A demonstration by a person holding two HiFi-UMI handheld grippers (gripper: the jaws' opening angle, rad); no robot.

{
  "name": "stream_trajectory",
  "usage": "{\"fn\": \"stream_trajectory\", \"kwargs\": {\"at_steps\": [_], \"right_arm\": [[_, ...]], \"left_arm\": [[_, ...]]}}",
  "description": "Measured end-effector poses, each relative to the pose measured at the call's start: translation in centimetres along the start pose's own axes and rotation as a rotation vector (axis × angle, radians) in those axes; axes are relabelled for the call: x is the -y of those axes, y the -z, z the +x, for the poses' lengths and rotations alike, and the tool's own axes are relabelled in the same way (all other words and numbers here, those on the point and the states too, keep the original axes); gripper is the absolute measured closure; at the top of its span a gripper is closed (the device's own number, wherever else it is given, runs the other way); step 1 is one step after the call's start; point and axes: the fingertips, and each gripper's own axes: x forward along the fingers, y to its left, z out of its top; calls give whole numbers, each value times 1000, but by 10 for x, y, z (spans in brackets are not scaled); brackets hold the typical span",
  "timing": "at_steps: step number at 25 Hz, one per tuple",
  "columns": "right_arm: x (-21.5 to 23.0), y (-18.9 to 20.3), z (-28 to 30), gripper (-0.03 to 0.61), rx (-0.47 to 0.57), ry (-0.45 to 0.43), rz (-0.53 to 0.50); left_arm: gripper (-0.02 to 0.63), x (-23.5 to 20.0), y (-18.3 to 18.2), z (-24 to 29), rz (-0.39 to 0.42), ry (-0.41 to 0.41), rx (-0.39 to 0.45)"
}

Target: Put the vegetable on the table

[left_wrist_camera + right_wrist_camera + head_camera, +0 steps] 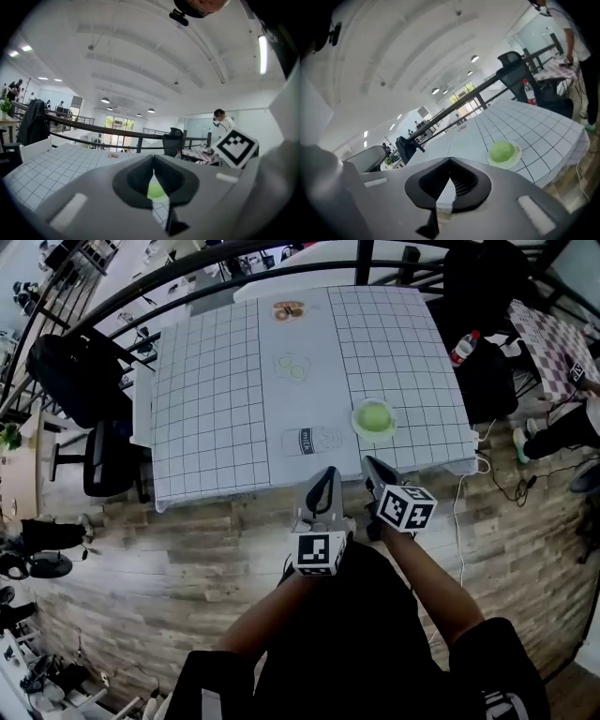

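— Vegetable (374,416) first; where does it lie?
— On a white plate (356,426); it is round and pale green; the plate stands on the surface (206,409), on the gridded cloth at the person's right side, near the front edge.
— And the tongs?
— Left tongs (327,474) have their jaws pressed together with nothing between them; the left gripper view leaves only a thin slit, and the green of the vegetable shows through it from well beyond; right tongs (369,463) are likewise closed, jaw against jaw, and empty.
— Where are they held?
— Side by side in front of the person, tips at the front edge of the surface, bodies over the wooden floor (187,549); the right tongs are the nearer to the plate, yet apart from it; the left tongs point toward a dark printed picture (309,440) on the plain middle strip of the cloth.
— Anything more on that strip?
— Two further prints up the strip; a faint greenish one (293,367), then a brownish one (289,310) near the far edge; what they depict I cannot tell.
— And round about?
— Black office chair (103,465) at the left side of the surface; a bottle with a red cap (464,346) off the right side; a dark railing (187,282) beyond the far edge.
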Motion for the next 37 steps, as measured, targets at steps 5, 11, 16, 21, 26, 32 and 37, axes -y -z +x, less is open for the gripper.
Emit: {"fn": "stream_trajectory", "kwargs": {"at_steps": [5,11,16,21,26,32,37], "right_arm": [[-50,-5,-28,583,64,-9,-97],[-109,-19,-53,584,161,-12,-267],[-143,-26,-68,584,277,10,-470],[-149,-33,-77,584,327,35,-479],[-152,-32,-86,584,345,88,-490],[-149,-16,-88,584,346,151,-475],[-155,1,-89,584,345,173,-477]], "left_arm": [[604,-23,-14,-27,-32,-22,-5],[604,-41,-39,-49,17,-44,33],[603,-40,-48,-60,65,-30,90],[604,-34,-53,-62,69,17,115],[604,-34,-58,-68,73,38,128],[604,-38,-50,-76,63,62,117],[604,-40,-43,-82,53,72,112]]}}
